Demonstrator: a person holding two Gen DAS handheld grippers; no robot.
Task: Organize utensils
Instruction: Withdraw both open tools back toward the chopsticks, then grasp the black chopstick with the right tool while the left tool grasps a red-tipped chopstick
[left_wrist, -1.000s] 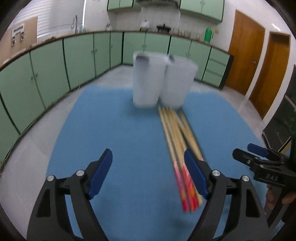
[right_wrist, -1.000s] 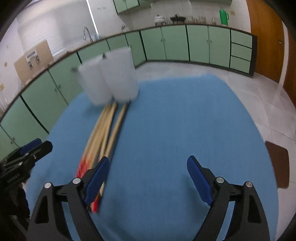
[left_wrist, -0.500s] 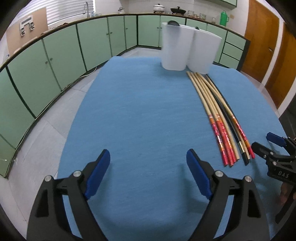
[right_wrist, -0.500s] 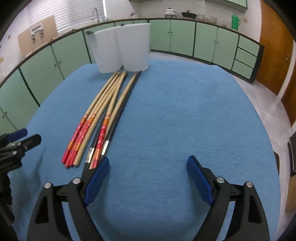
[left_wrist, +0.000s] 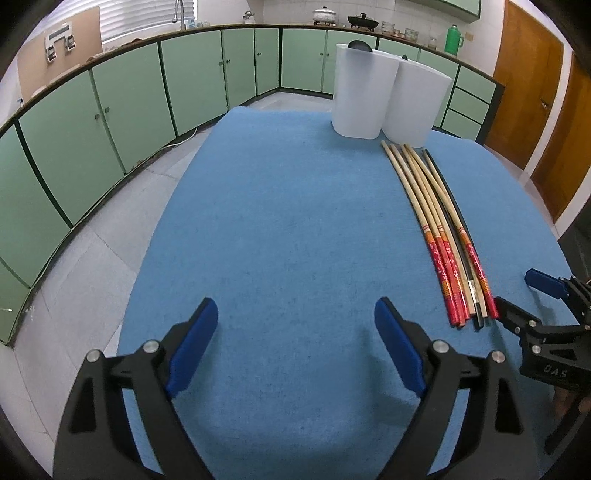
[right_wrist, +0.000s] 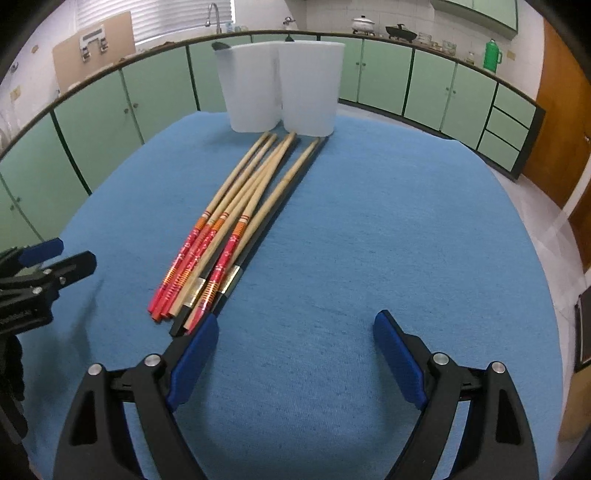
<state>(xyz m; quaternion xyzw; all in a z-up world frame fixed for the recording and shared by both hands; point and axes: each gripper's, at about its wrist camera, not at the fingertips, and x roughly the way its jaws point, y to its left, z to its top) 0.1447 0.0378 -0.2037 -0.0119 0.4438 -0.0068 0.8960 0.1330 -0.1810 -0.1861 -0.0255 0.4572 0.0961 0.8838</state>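
Several long chopsticks (right_wrist: 236, 221), bamboo with red ends plus black ones, lie in a bundle on the blue table mat (right_wrist: 369, 240); they also show in the left wrist view (left_wrist: 439, 229). Two white cups stand side by side at the far end, the left cup (right_wrist: 249, 90) and the right cup (right_wrist: 312, 86), also in the left wrist view (left_wrist: 364, 96). My left gripper (left_wrist: 295, 332) is open and empty, left of the bundle. My right gripper (right_wrist: 295, 343) is open and empty, its left finger just short of the bundle's near ends.
Green kitchen cabinets (left_wrist: 129, 103) run behind the table with a countertop holding pots and a green thermos (left_wrist: 452, 38). Wooden doors (left_wrist: 524, 81) stand at the right. The tiled floor (left_wrist: 92, 277) lies to the left of the table.
Both grippers have pulled back from the cups toward the near end of the table. The cups and chopsticks now sit farther ahead. Both stay open.
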